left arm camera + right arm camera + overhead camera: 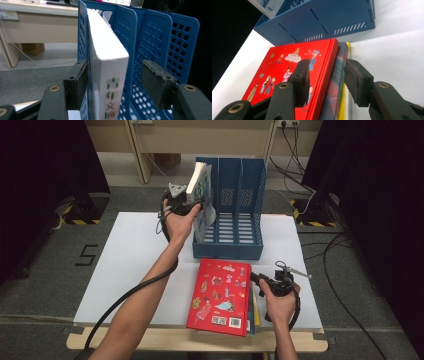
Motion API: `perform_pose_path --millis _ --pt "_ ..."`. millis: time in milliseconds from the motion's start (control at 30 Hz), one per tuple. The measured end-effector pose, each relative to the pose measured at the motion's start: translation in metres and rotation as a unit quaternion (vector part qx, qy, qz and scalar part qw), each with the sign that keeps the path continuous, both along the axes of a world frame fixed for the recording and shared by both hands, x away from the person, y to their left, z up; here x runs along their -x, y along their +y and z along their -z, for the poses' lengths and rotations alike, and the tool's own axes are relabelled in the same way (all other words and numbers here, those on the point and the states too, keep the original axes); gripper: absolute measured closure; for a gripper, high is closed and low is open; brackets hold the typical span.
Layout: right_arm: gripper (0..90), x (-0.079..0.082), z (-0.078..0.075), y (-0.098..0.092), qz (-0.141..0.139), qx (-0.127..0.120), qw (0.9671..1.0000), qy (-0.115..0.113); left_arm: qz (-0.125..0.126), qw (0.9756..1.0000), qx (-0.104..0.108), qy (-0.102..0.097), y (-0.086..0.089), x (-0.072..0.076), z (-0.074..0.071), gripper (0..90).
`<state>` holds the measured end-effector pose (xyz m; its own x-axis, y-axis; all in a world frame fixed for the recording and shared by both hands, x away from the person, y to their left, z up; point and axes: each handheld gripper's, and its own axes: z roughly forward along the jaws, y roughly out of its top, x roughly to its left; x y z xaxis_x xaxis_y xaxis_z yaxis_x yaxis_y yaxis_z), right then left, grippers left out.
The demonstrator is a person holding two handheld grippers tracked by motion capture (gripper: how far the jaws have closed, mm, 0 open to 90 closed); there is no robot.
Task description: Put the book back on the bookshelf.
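A white-spined book [200, 185] stands tilted in the leftmost slot of the blue file holder [240, 245]. My left gripper [186, 195] is at its upper edge. In the left gripper view the book [107, 57] sits between the jaws of the left gripper [116, 72], with the left pad close beside it and a clear gap at the right pad, so it is open. A red picture book [220, 295] lies on top of a short stack at the table's front. My right gripper [327, 72] is open and straddles the right edge of the red book [287, 65] and the books beneath [338, 72].
The file holder's [155, 37] middle and right slots hold nothing. The white table [135, 260] has bare room to the left of the holder and the stack. Cables and dark curtains flank the table, and a desk stands behind it.
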<state>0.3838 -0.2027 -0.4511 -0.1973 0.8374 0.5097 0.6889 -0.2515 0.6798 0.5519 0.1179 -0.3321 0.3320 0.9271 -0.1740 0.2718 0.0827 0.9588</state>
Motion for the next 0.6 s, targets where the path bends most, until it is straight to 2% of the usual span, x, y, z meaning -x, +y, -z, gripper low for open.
perform_pose_path --millis 367,600 --pt "55.6 -0.002 -0.004 0.006 -0.005 0.003 1.0000 -0.004 0.006 0.9999 0.005 0.007 0.015 0.016 0.002 37.5" --pt "55.6 -0.003 -0.005 0.009 -0.007 0.008 0.9999 -0.008 0.012 0.9999 0.006 0.009 0.018 0.021 0.003 38.8"
